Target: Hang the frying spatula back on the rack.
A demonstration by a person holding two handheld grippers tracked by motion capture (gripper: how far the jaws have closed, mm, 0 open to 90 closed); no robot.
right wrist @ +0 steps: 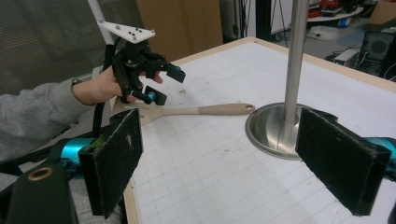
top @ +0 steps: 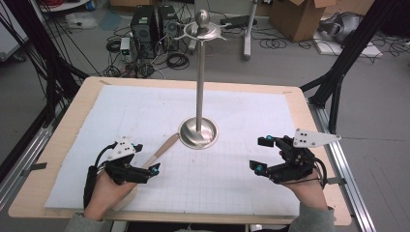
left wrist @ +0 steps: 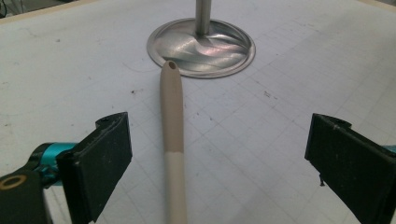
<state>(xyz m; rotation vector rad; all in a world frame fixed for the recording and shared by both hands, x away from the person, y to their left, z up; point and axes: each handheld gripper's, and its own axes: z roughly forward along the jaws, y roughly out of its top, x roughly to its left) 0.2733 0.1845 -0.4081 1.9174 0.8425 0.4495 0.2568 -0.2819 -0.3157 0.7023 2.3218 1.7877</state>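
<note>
Beige wooden spatula (top: 162,149) lies flat, its holed handle tip touching the steel stand base (top: 198,133)

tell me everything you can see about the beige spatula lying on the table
The spatula looks like one beige piece, maybe silicone or wood, with a darker rounded handle, a paler section nearer the flat head, and a small hanging hole at the handle's end. It lies flat on the white gridded mat, handle tip close to the metal stand's round base; contact can't be judged. The left tool hovers over it with jaws open on either side, not gripping.
</note>
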